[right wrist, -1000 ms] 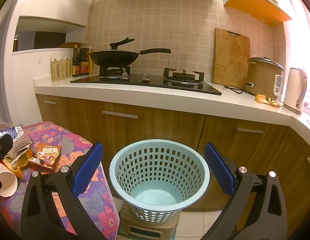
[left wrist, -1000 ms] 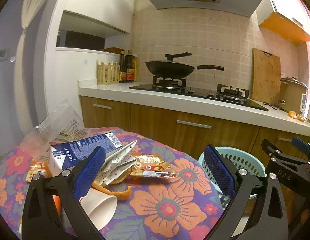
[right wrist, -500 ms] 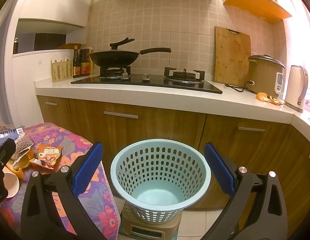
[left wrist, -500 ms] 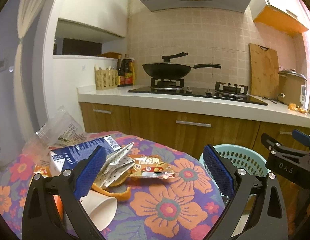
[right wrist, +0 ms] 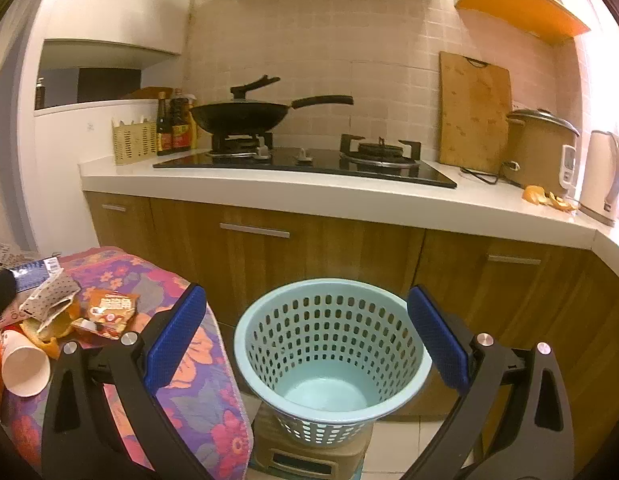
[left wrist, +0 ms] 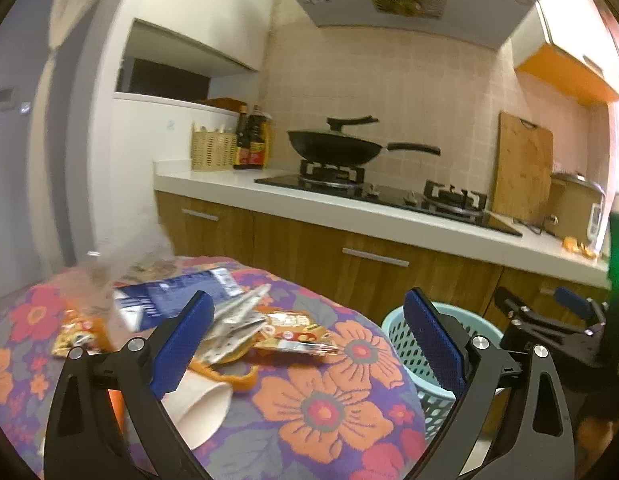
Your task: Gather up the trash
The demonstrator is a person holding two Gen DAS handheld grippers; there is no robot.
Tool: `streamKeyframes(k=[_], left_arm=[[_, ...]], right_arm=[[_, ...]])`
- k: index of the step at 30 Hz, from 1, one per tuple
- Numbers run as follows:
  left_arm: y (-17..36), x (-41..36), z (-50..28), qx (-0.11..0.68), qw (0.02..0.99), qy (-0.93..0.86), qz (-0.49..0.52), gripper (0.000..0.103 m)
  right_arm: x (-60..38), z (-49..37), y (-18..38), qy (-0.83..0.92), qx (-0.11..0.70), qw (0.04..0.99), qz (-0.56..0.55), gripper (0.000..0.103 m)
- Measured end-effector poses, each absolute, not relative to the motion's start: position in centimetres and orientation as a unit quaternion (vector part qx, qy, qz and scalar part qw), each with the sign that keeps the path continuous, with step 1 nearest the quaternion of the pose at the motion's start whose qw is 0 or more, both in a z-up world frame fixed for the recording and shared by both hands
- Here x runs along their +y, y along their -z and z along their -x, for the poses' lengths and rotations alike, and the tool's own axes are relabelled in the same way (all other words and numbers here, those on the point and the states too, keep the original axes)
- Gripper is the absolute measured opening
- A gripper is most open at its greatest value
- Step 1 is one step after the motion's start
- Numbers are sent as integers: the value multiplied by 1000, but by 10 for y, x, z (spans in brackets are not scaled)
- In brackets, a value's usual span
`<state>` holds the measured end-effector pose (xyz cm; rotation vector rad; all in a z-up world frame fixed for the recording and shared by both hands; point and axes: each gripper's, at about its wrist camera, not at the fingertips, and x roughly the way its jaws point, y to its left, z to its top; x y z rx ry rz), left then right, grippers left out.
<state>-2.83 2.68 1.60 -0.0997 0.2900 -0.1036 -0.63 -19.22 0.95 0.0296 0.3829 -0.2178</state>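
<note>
Pale blue perforated plastic forms the round laundry-style basket [right wrist: 329,354], which tapers toward its base, sits on a low beige stool [right wrist: 309,454] on the tiled floor, and holds nothing that shows. The right gripper [right wrist: 305,338] hangs above it with its 2 blue textured pads [right wrist: 175,334] spread wide, wider than the basket's rim, gripping nothing. Just left of the basket stands a table draped in a soft floral cloth [left wrist: 329,412] of purple, orange and red. The trash lies in a heap on that cloth: a white paper cup [left wrist: 199,408] tipped on its side with its mouth open, curled orange peel [left wrist: 233,376] touching it, a crinkled glossy orange snack packet [left wrist: 293,330], a folded white paper bag with small dots [left wrist: 237,320], a flat dark blue carton [left wrist: 177,292], and at the far left what seems to be a clear crumpled wrapper [left wrist: 121,256], too blurred to be sure. The left gripper [left wrist: 307,344] hovers over the heap, jaws wide apart and holding nothing, its left pad [left wrist: 181,344] just above the cup. On the white counter behind, a black wok [right wrist: 239,114] rests on the gas hob [right wrist: 305,160].
</note>
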Motion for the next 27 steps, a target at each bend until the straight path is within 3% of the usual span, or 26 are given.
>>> streamKeyframes(k=[10,21,27], left_arm=[[-45,120,103,161,984,-63,45,93],[8,176,136,266,956,-118,22,93],[37,178,112,323,939,-122,5,81]], right_arm=[[-157,11,-13,-3,196,981,0,96],[-90,1,-4,-136,226,964,41,96],[-68,-15,13,-180,242,952,57,88]])
